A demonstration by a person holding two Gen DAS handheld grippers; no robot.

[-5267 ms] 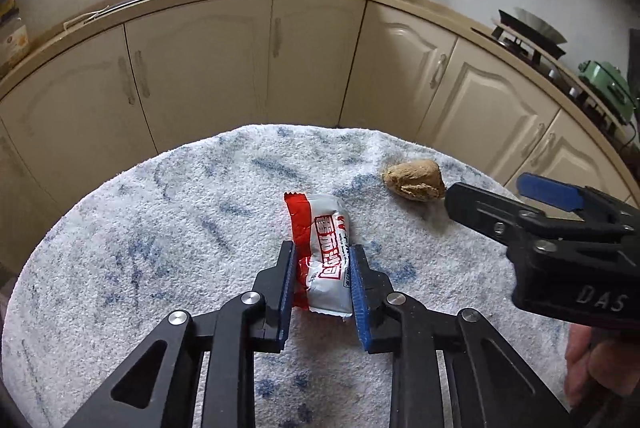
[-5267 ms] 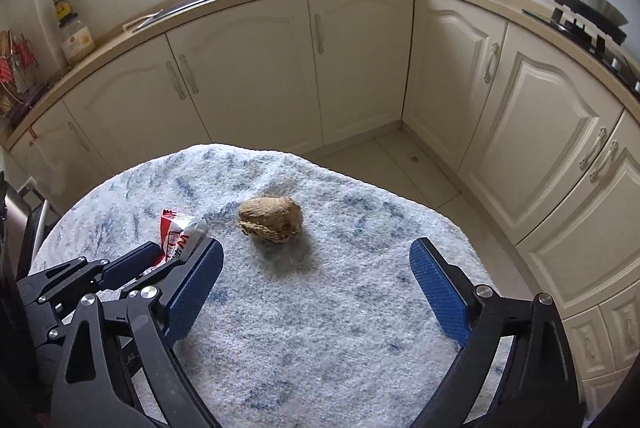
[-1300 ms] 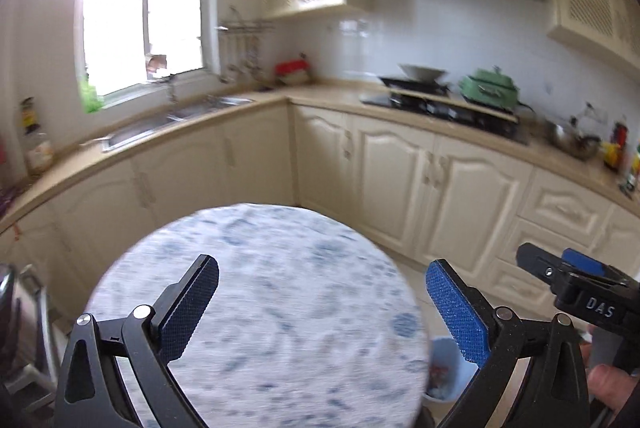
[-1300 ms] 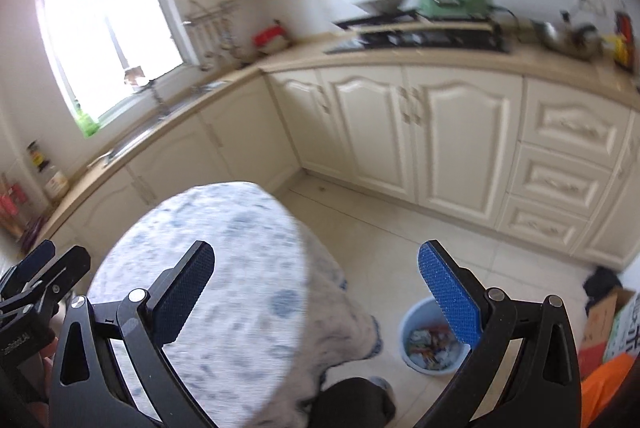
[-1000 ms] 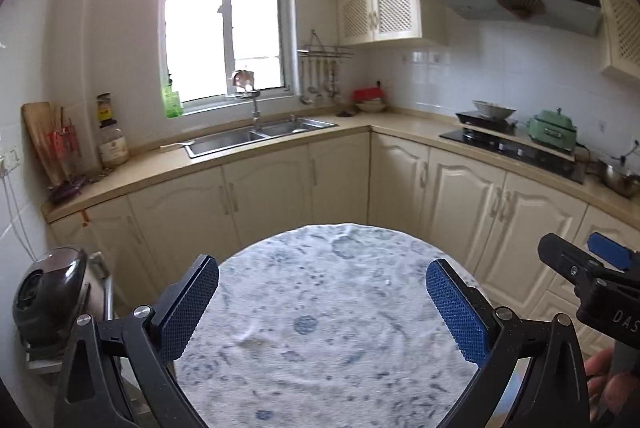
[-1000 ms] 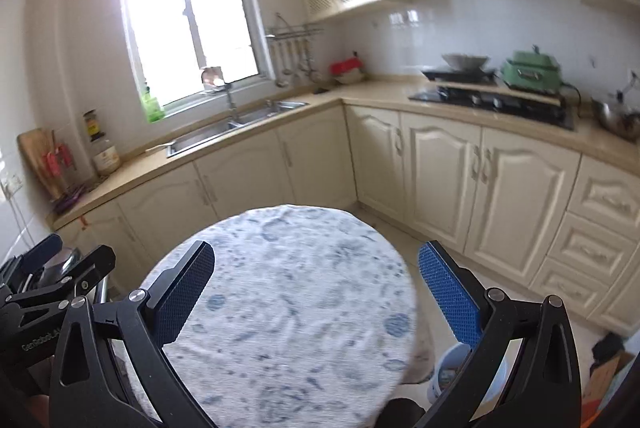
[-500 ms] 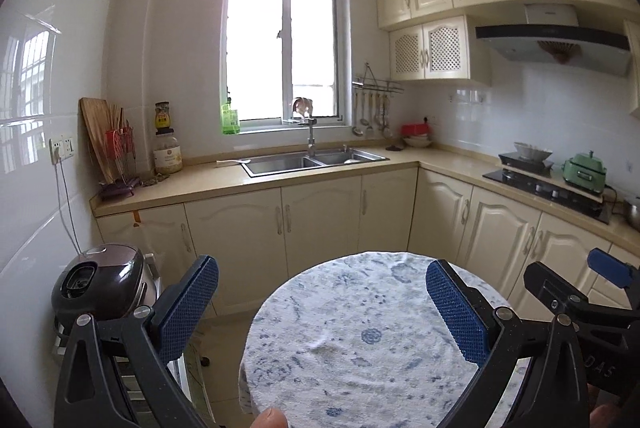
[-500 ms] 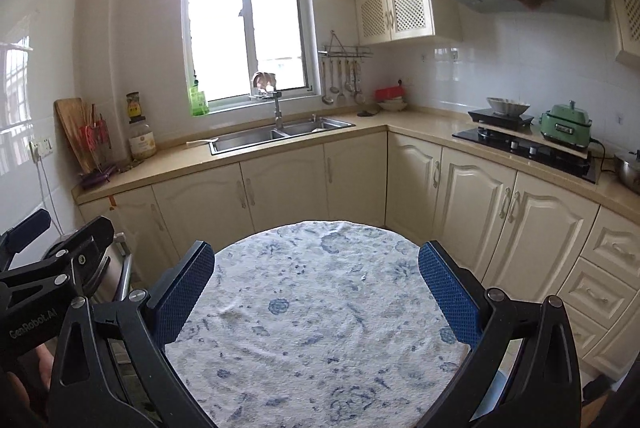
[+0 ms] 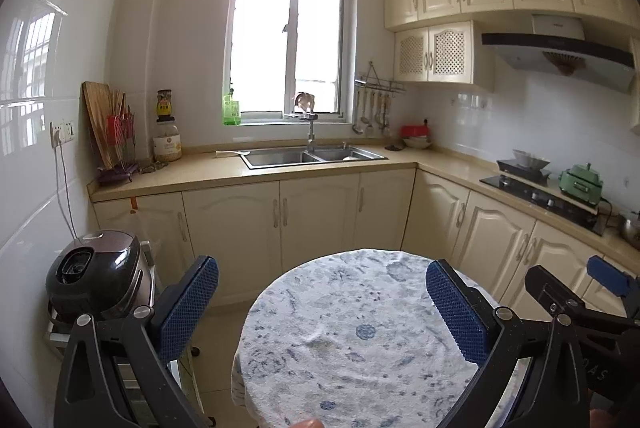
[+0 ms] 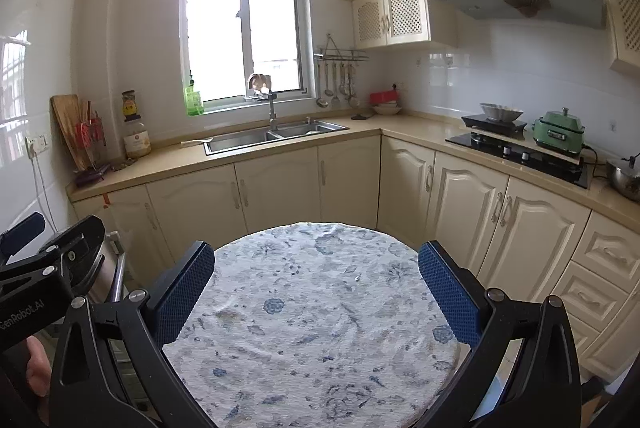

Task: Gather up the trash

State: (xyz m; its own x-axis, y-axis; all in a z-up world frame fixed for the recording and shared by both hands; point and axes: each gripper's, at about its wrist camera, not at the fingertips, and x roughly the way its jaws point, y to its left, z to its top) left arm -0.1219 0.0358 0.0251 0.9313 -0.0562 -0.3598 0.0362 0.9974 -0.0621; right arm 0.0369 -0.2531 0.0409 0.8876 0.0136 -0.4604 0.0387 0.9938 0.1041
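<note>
My left gripper (image 9: 322, 302) is open and empty, held up and back from the round table (image 9: 352, 340) with its white-and-blue cloth. My right gripper (image 10: 316, 292) is open and empty too, above the near side of the same table (image 10: 312, 312). No trash shows on the cloth in either view. The right gripper (image 9: 600, 292) shows at the right edge of the left wrist view, and the left gripper (image 10: 48, 268) at the left edge of the right wrist view. The trash bin is out of view.
A dark rice cooker (image 9: 94, 276) stands on a rack left of the table. Cream cabinets (image 10: 280, 192) run under an L-shaped counter with a steel sink (image 10: 272, 136). A hob (image 10: 520, 148) and a green pot (image 10: 560, 130) stand at the right.
Both grippers have pulled back and tilted up from the table. The wrapper and the brown lump seen on the cloth five seconds ago are gone from it. Both jaws stay open.
</note>
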